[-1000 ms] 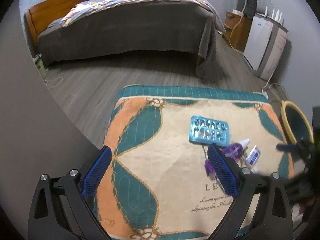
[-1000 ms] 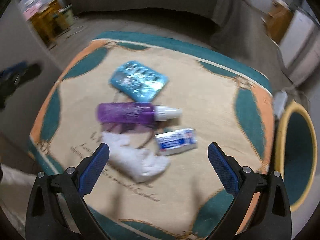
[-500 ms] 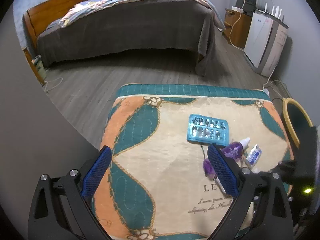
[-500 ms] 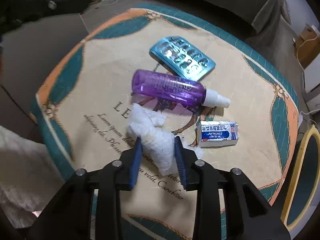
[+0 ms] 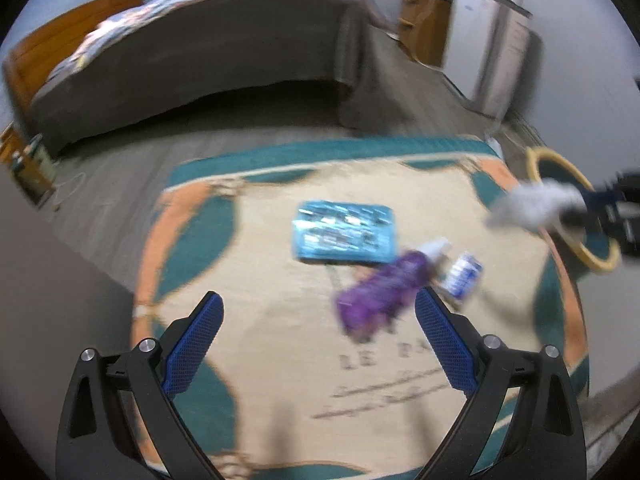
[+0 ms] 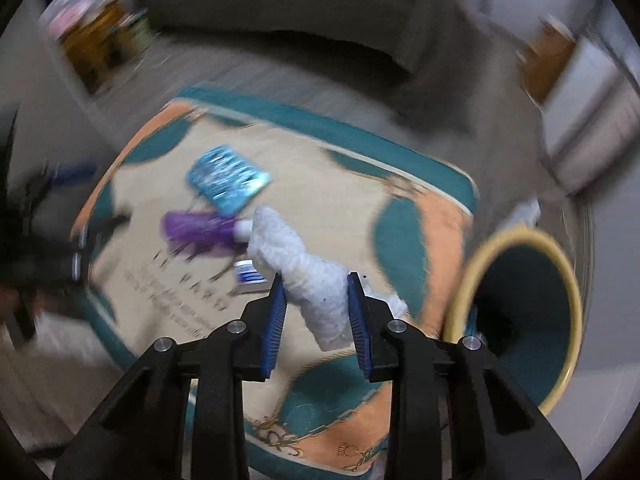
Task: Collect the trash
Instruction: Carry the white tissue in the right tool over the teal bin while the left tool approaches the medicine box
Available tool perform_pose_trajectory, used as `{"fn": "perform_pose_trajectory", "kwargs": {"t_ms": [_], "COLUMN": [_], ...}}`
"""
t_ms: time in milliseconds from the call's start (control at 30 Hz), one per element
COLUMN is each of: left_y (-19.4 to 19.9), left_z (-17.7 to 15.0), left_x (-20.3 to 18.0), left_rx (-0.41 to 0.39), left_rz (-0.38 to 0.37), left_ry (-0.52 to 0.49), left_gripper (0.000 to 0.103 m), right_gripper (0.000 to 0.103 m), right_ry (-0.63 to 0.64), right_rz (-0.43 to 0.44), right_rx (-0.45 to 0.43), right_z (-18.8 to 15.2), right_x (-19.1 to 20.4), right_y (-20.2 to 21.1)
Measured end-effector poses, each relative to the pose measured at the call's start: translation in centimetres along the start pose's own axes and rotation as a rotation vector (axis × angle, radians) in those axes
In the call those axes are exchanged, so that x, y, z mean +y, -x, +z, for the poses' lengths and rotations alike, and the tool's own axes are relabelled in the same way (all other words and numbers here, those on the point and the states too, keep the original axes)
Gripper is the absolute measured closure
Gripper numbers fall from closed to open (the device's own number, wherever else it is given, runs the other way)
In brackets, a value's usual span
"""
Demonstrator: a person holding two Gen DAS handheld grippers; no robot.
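My right gripper (image 6: 316,284) is shut on a crumpled white tissue (image 6: 300,264) and holds it above the cloth, just left of the teal bin with a yellow rim (image 6: 520,316). In the left wrist view the tissue (image 5: 532,204) hangs in front of the bin (image 5: 576,208). A purple spray bottle (image 5: 384,292), a blue blister pack (image 5: 346,232) and a small white-and-blue box (image 5: 462,274) lie on the patterned cloth (image 5: 280,320). My left gripper (image 5: 318,312) is open and empty, above the cloth, with the bottle near its right finger.
A bed with a grey cover (image 5: 200,52) stands behind the cloth. A white cabinet (image 5: 492,52) and a wooden nightstand (image 5: 420,24) stand at the back right. Both views are blurred by motion.
My right gripper closed on the tissue, lifted it off the cloth and carried it right toward the bin. My left gripper moved forward over the cloth and stayed open.
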State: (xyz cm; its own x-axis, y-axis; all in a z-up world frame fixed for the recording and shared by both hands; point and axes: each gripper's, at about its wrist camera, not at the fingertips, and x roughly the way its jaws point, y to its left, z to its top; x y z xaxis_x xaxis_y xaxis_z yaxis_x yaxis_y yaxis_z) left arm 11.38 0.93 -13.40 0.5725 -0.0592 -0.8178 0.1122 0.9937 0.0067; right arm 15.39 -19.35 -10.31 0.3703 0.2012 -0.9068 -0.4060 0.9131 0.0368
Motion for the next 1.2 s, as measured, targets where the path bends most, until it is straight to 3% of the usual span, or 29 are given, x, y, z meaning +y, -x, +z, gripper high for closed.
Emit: {"fn": "perform_pose_trajectory", "kwargs": {"t_ms": [133,400,533,667,1200], "left_y": [-1.0,-4.0,-5.5,-6.9,-10.7], "left_z": [-0.4,-2.2,-2.4,-1.8,2.1], "left_x": [-4.0,-10.0,-11.0,-11.4,-12.7], "left_rx": [0.014,0.11,0.165,0.188,0.2], "left_rz": [-0.039,-0.113,-0.167,-0.196,-0.099], "left_ry": [-0.046,-0.02,0.022,0.099,0.157], "left_gripper": [0.007,0.01,0.026,0.031,0.036], "right_gripper": [0.073,0.073,0.073,0.073,0.073], "right_ry": [-0.078,-0.111,-0.15,-0.175,-0.197], "right_rz": [-0.017,-0.027,-0.016,0.0,0.009], "right_rx": [-0.014,0.016,0.005,0.001,-0.02], "right_z": [0.2,-0.3,-0.5,-0.6,-1.0], "right_x": [-2.8,-5.4,-7.0,-8.1,-9.7], "right_y": [-0.5,-1.7,-1.3,-1.3,-0.7]}}
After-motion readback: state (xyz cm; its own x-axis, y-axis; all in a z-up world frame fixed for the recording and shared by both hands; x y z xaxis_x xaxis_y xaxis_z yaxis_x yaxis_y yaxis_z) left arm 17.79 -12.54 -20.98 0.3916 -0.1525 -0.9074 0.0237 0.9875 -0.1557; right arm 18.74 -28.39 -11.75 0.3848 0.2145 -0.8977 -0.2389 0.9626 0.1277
